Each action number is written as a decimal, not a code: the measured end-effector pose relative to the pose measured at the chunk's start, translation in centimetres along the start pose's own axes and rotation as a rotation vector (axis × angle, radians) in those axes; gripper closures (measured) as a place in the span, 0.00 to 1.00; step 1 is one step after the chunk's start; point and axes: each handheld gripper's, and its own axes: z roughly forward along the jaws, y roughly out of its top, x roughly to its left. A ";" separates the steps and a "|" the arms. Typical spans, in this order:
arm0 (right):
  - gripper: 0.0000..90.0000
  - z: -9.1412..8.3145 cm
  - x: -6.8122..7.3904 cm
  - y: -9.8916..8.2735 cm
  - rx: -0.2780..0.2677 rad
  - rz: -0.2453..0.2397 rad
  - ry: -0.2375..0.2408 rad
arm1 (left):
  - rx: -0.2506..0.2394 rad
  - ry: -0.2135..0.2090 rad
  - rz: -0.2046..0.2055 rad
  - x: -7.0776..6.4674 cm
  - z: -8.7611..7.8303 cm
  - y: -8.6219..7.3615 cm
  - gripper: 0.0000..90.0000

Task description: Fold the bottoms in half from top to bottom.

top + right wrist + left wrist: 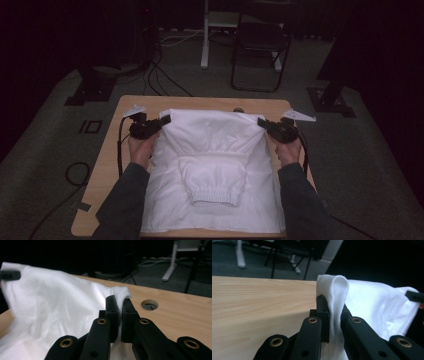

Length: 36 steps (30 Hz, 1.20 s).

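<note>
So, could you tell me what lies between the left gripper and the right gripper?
In the high view, the lifted far edge of the white garment spans from the left gripper to the right gripper; each is shut on a corner.

White garment (pixel 212 165) on table (pixel 107 165), both grippers (left (pixel 161 121), right (pixel 263 123)) gripping corners

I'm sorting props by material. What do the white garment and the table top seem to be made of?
White garment: soft woven or knit cloth, matte; it drapes and creases where each hand-held gripper pinches it, and has a ribbed cuff. The exact fibre cannot be told. Table: pale wood or wood-look laminate, smooth, with streaky grain and a round hole.
</note>
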 end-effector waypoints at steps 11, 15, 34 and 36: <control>0.97 -7.0 4.4 -7.1 0.025 -0.023 0.069 | 0.056 -0.071 0.050 -4.1 -6.4 -7.1 0.96; 0.97 -8.2 5.6 -9.3 0.053 -0.033 0.050 | 0.098 -0.068 0.035 -4.9 -7.2 -9.3 0.95; 0.96 -6.8 8.8 -16.3 0.367 -0.117 0.021 | 0.334 0.048 0.024 -4.2 -5.7 -16.6 0.95; 0.96 -5.9 8.6 -16.0 0.380 -0.149 -0.001 | 0.331 0.058 0.020 -3.8 -5.1 -16.1 0.95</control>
